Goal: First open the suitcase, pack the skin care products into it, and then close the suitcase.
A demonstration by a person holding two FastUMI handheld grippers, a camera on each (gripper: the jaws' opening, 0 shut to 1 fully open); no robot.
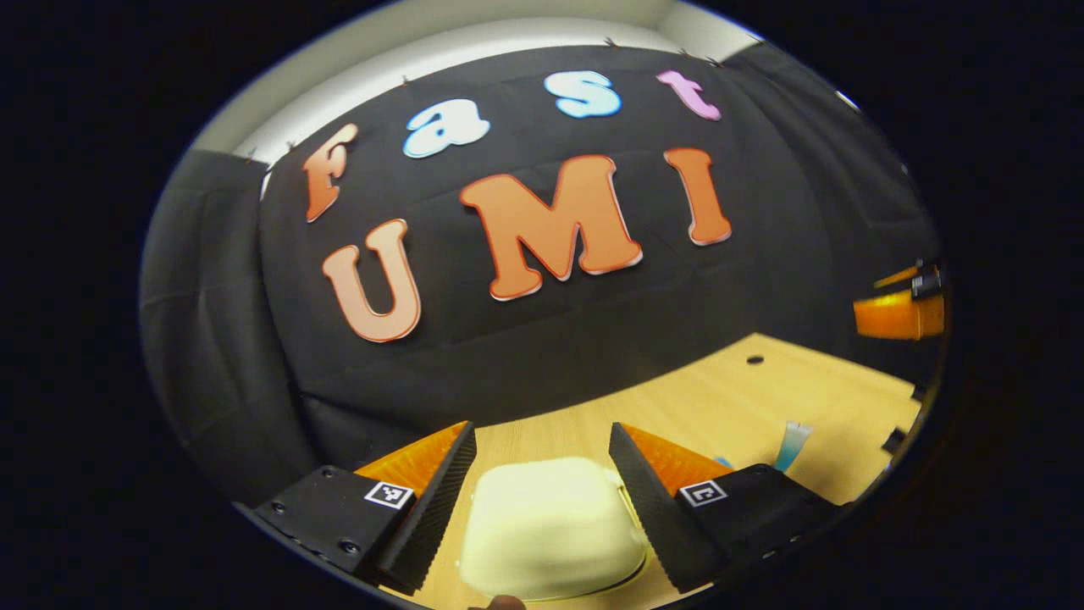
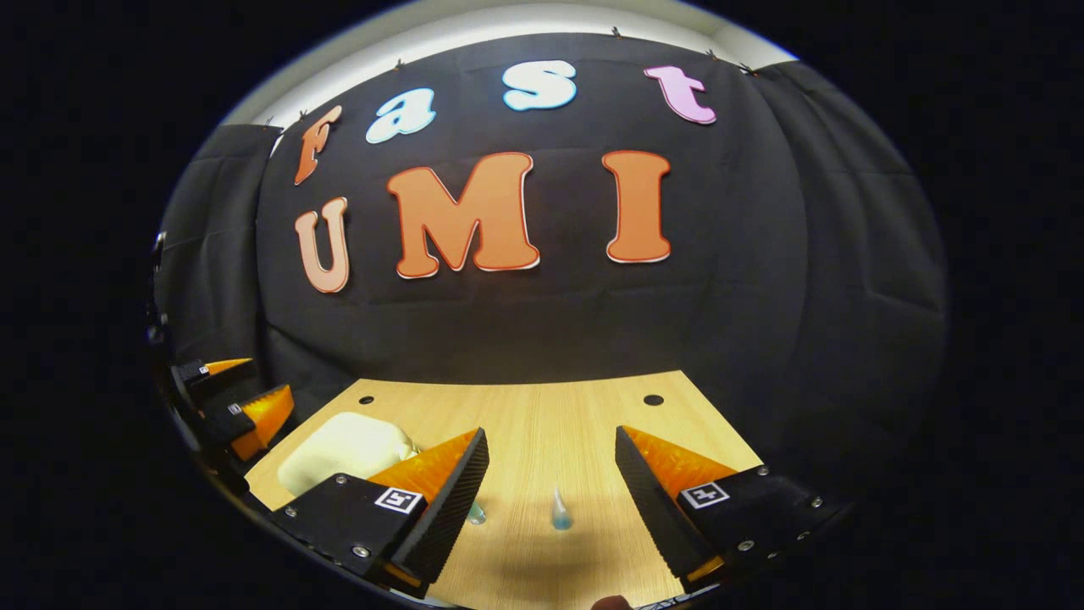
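Right now the small cream-coloured, rounded hard-shell suitcase [image 1: 550, 525] lies closed on the pale wooden desk [image 1: 728, 398], directly between the wide-open jaws of the left gripper [image 1: 542, 483], which touch nothing. It looks light, stiff and smooth, so likely slippery; a hold along the seam near its rim seems the safest way to lift the lid. In the right gripper view the right gripper [image 2: 550, 487] hangs with jaws equally wide and empty above two small translucent blue-tipped skin care tubes [image 2: 560, 511], well apart from the suitcase toward the desk's other side; these look light and soft, best pinched across the body. Black cloth walls the booth behind the desk's far edge, which has two round holes.
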